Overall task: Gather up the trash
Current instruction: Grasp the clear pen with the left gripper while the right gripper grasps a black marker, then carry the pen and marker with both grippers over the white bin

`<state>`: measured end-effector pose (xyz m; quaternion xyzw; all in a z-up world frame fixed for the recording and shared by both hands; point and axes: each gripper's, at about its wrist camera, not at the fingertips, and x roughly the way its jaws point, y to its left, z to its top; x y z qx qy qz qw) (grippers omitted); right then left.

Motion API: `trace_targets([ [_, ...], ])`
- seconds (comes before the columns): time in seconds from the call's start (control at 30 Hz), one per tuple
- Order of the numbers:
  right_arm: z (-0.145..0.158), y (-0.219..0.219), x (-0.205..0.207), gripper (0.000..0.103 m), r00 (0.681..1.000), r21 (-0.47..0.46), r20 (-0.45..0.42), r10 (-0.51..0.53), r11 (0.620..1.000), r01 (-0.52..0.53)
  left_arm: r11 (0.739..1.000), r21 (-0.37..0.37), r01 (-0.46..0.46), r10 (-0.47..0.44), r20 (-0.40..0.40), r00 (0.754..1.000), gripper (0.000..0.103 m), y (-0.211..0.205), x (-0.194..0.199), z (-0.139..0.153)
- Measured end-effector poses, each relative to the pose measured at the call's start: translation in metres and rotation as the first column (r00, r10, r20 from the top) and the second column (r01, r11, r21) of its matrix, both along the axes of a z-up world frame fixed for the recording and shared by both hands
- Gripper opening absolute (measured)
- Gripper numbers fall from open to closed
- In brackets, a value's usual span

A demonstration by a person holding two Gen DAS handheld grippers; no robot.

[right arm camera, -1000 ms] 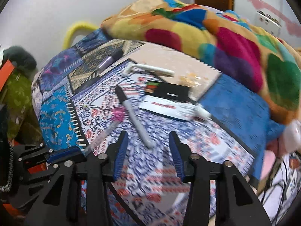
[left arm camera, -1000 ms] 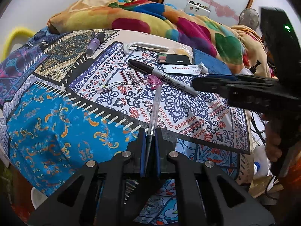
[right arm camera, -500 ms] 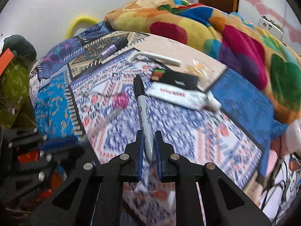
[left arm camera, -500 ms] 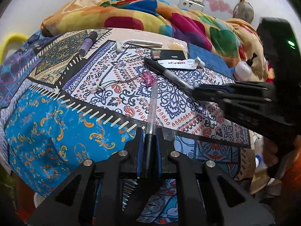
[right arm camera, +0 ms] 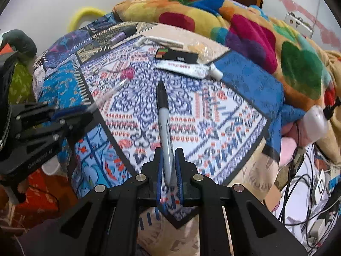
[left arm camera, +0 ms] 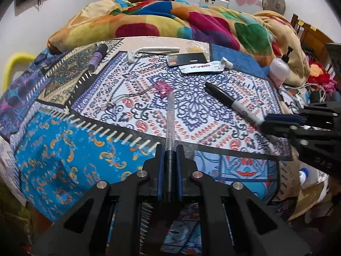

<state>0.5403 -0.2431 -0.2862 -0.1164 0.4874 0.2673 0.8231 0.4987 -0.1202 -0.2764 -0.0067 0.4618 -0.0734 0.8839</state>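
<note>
A patterned bedspread (left arm camera: 89,149) fills both views, with a rumpled multicoloured blanket (left arm camera: 191,21) heaped across the far side toward twelve o'clock.

The left gripper (left arm camera: 169,166) reaches in from six o'clock of its own view, angled steeply down toward the bed, its jaws narrowed onto the dark end of a clear pen (left arm camera: 170,115), whose barrel runs up toward twelve o'clock. In the right wrist view it enters from nine o'clock.

The right gripper (right arm camera: 169,166) is likewise tilted steeply down, its jaws pinched on the pale barrel of a black marker (right arm camera: 163,115), the black cap pointing to twelve o'clock. In the left wrist view the right gripper comes in from three o'clock.

At about one o'clock from the marker lie a white tube (right arm camera: 187,68) and, just beyond it, a black card (right arm camera: 177,56). A white razor (left arm camera: 149,50) and a purple stick (left arm camera: 97,57) sit toward eleven o'clock, well apart from both grippers. A small pink trinket (left arm camera: 163,87) lies just beside the pen's far tip.
</note>
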Motion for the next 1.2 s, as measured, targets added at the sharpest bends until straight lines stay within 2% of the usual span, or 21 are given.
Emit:
trace_targets([
  [0.07,0.000,0.005,0.004,0.011,1.000,-0.003,0.009,-0.002,1.000,0.002,1.000,-0.025,0.015,-0.015,-0.005,1.000,0.009,-0.004,-0.001,0.000],
  [0.23,-0.009,0.018,0.013,0.011,1.000,-0.011,0.005,-0.010,1.000,0.010,0.999,0.022,0.031,-0.031,0.016,0.999,0.009,-0.013,-0.004,0.000],
  [0.33,-0.009,0.024,0.008,0.012,0.998,-0.037,0.054,0.014,0.999,-0.012,0.999,0.018,0.045,-0.046,0.015,0.999,0.009,-0.012,-0.004,0.000],
  [0.4,-0.009,0.023,0.007,0.012,0.998,-0.024,0.058,-0.002,1.000,0.003,0.998,-0.015,0.056,-0.056,0.005,0.998,0.009,-0.011,-0.005,0.000],
  [0.63,-0.002,0.013,0.008,0.010,0.997,0.049,-0.005,-0.080,0.996,0.080,0.998,-0.054,0.031,-0.032,-0.015,0.999,0.009,-0.014,-0.014,0.005],
  [0.73,0.013,0.007,0.003,0.010,0.994,0.084,-0.001,-0.109,0.991,0.109,0.998,-0.065,0.019,-0.019,-0.005,1.000,0.009,-0.011,-0.019,0.016],
  [0.9,0.053,0.002,-0.012,0.010,0.989,0.127,0.049,-0.139,0.983,0.132,0.998,-0.068,0.010,-0.006,0.061,0.998,0.009,-0.005,-0.035,0.052],
  [1.2,0.126,0.013,-0.056,0.010,0.978,0.190,0.165,-0.127,0.977,0.095,0.995,-0.087,-0.041,0.056,0.188,0.981,0.009,0.021,-0.085,0.124],
])
